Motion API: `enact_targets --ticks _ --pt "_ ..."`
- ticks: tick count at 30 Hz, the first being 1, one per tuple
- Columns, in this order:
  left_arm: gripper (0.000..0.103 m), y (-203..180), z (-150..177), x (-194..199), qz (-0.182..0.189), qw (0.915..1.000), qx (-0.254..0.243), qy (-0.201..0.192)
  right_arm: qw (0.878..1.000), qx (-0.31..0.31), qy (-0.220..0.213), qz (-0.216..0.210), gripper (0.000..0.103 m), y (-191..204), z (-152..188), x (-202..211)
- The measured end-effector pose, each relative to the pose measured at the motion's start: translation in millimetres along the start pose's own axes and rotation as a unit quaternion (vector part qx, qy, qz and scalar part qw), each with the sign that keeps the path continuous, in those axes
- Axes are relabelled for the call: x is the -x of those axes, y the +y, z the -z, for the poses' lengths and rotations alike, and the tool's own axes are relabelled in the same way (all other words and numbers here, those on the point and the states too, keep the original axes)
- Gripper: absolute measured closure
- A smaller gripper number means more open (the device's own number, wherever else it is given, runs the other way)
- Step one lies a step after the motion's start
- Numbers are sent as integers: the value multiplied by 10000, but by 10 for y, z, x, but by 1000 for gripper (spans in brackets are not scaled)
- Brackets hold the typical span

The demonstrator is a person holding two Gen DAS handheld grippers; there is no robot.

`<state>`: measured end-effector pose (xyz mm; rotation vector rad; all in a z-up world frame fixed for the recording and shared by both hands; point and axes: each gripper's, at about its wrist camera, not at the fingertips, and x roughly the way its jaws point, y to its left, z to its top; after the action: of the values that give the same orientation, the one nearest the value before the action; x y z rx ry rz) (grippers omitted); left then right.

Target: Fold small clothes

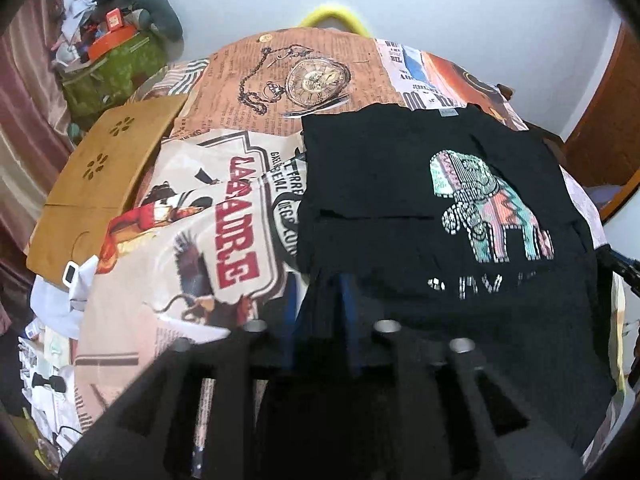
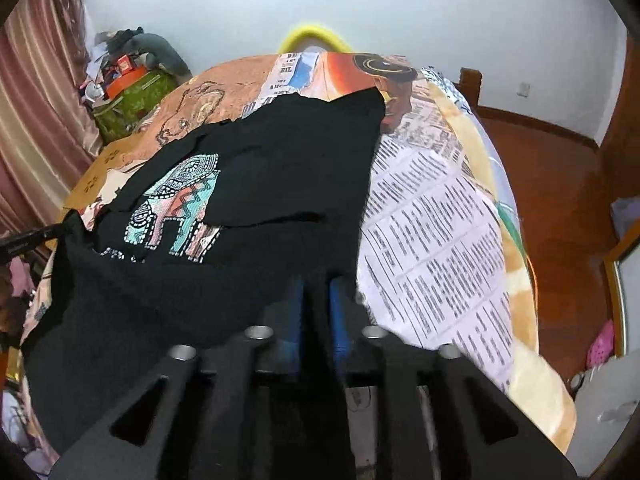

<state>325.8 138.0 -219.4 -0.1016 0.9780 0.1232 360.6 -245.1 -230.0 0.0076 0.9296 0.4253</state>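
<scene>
L wrist view: left gripper [image 1: 320,304] clamped on near hem of black T-shirt [image 1: 380,184], fabric bunched btwn the blue fingers [image 1: 347,300]. Shirt spread flat on printed bed cover [image 1: 240,92], right half of view, elephant print [image 1: 492,208] face up, collar at far end. Just left of shirt, only bare cover w/ red lettering and a pocket-watch picture. Further left, wooden board [image 1: 100,176] w/ flower-shaped cutouts, lying at bed edge, well apart from shirt. Behind it, green bag [image 1: 116,68] heaped w/ clutter, against pink curtain [image 1: 24,80]. Yellow hoop [image 1: 332,18] sticking up past far edge of bed. Tip of other gripper visible at shirt's right edge. R wrist view: right gripper [image 2: 320,300] likewise closed on near hem, black cloth filling the gap btwn its fingers. One side of shirt folded inward, covering part of elephant print. Right of shirt, newsprint-patterned cover, nothing lying on it. Beyond bed, red-brown wood floor [image 2: 560,168] and a pink shoe [image 2: 600,344]. Nothing on top of shirt.
</scene>
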Motion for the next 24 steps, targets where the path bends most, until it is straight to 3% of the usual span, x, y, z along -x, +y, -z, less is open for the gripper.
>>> enact_targets --ticks 2,5,8,24 --pt "50 35 72 95 -64 9999 -59 -78 10000 24 -54 11 56 5 64 94" --pt "46 134 203 242 -164 9998 -60 -110 9998 202 -31 88 54 13 155 215" --pt "44 282 366 346 -94 9999 140 -17 9998 187 14 88 47 1 244 330" --pt "43 549 1424 483 275 9953 475 798 9983 -62 574 56 46 -10 1008 514"
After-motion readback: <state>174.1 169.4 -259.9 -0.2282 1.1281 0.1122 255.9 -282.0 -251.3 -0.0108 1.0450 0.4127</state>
